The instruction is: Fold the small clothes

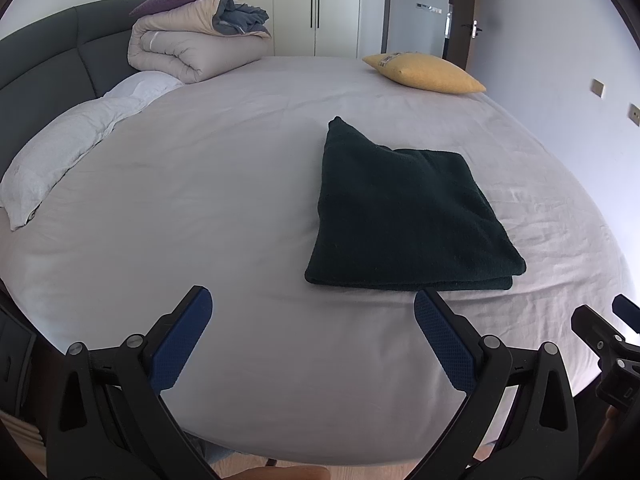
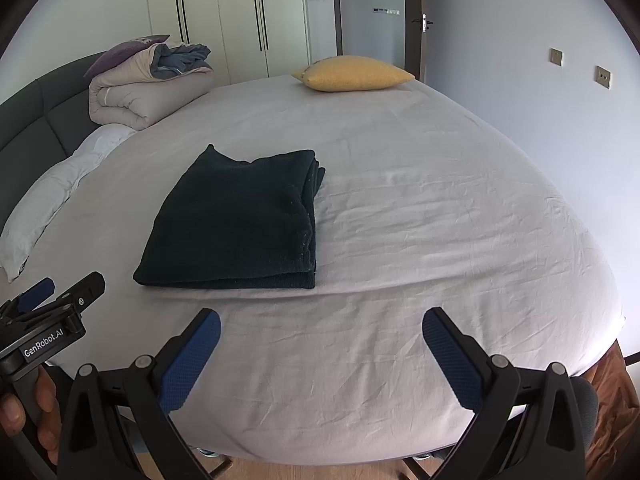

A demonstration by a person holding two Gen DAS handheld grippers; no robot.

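A dark green garment [image 1: 404, 212] lies folded in a neat rectangle on the grey bed sheet [image 1: 224, 184]; it also shows in the right wrist view [image 2: 240, 220]. My left gripper [image 1: 312, 300] is open and empty, held above the bed's near edge, short of the garment and to its left. My right gripper [image 2: 320, 320] is open and empty, near the bed's front edge, short of the garment and to its right. Each gripper shows at the edge of the other's view: the right one [image 1: 600, 320], the left one [image 2: 60, 292].
A rolled beige duvet [image 1: 192, 44] with a purple cushion on it sits at the far left by the dark headboard [image 1: 48, 52]. A white pillow [image 1: 68, 148] lies at left. A yellow cushion [image 1: 428, 72] lies at the far right. Wardrobes and a door stand behind.
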